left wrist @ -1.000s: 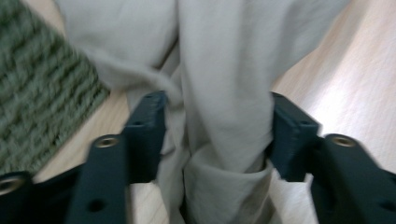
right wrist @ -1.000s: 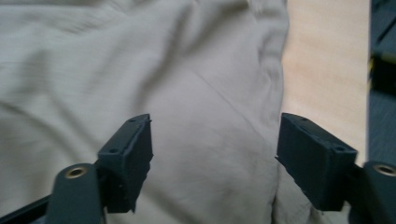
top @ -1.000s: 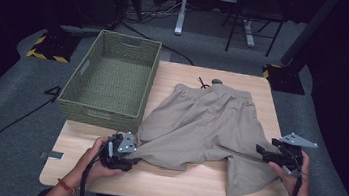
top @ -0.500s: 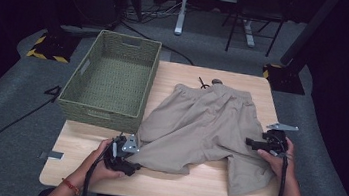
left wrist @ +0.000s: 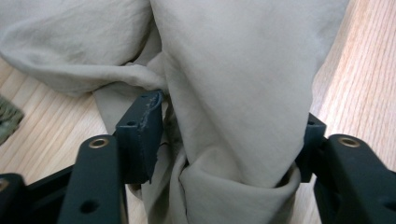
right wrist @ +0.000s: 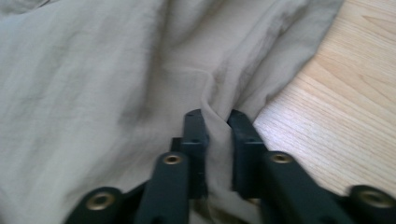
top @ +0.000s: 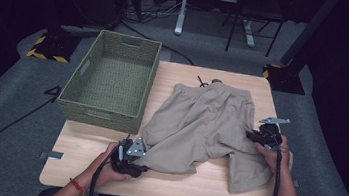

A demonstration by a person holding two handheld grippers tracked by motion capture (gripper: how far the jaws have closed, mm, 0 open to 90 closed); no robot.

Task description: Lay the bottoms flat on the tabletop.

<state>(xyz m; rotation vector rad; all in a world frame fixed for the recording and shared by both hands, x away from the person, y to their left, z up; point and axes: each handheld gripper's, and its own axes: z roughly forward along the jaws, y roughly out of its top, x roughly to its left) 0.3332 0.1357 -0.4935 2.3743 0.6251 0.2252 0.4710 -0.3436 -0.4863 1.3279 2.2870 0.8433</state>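
On table beside basket: beige shorts spread | left tongs clamp bunched near leg hem | right tongs, just closing, pinch right-edge fold

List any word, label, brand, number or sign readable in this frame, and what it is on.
None can be read.
The beige shorts show no tag or print in the high view or in either gripper view.
The green woven basket bears no label.
The yellow-and-black hazard stripes on the floor are a marking, with no lettering.
The left gripper and right gripper carry no legible markings.
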